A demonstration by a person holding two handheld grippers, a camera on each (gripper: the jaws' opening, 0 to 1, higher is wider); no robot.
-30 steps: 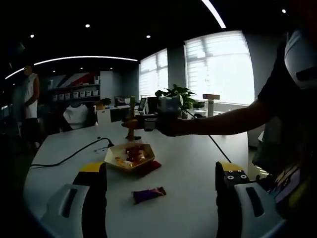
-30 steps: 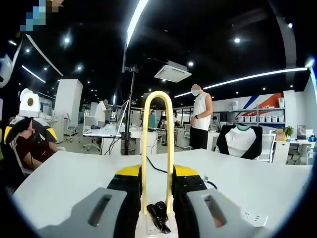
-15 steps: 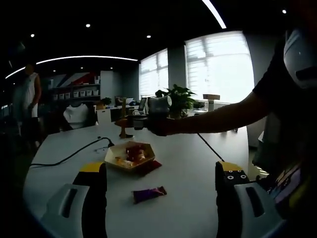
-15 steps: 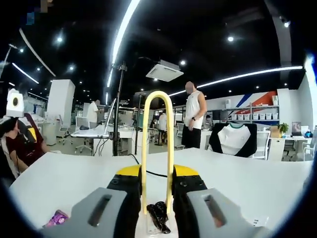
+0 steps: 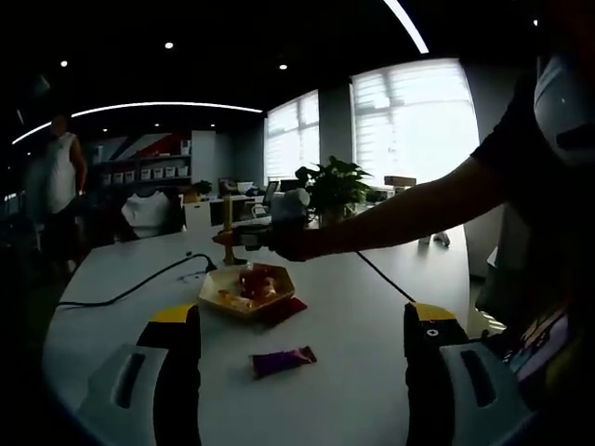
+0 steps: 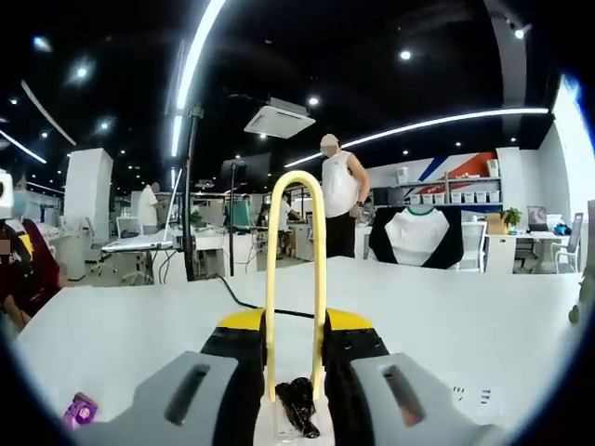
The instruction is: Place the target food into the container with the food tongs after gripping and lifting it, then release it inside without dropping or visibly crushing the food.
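Overhead, the right gripper (image 5: 244, 237) is seen above the container (image 5: 246, 291), clamped on yellow food tongs (image 6: 295, 279). How far the tong tips are parted cannot be told. A purple-wrapped food (image 5: 284, 360) lies on the white table (image 5: 363, 316), between the wide-apart jaws of the left gripper (image 5: 303, 372).

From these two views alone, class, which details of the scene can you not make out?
- Contents of the container, left gripper view: too small and dim to name.
- Tong tips, right gripper view: hidden between the right gripper jaws.
- Purple wrapper, right gripper view: cut off by the edge; its print in the left gripper view is too small.
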